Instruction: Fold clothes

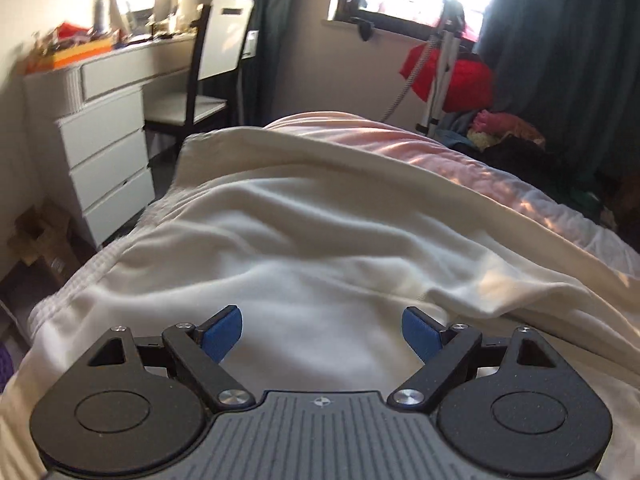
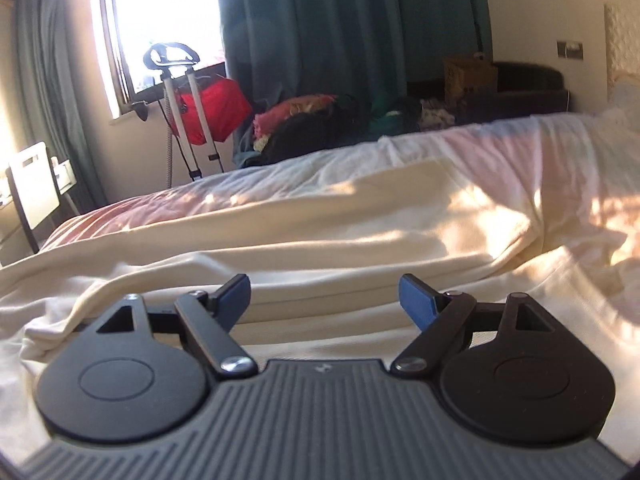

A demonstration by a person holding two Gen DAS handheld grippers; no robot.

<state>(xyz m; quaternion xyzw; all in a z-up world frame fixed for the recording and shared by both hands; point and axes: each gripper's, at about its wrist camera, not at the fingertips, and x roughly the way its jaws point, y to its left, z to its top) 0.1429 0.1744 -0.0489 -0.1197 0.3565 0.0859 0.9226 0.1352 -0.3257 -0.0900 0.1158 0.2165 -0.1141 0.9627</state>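
A cream-white garment lies spread over the bed, wrinkled, with a ribbed hem at its left edge and one layer folded over along the far side. It also fills the right wrist view. My left gripper is open and empty, just above the garment near its front. My right gripper is open and empty, low over the garment beside a folded edge.
The bed has a pale pink-white sheet. A white drawer unit and a chair stand left of the bed. A garment steamer with a red item and a pile of clothes lie beyond the bed by dark green curtains.
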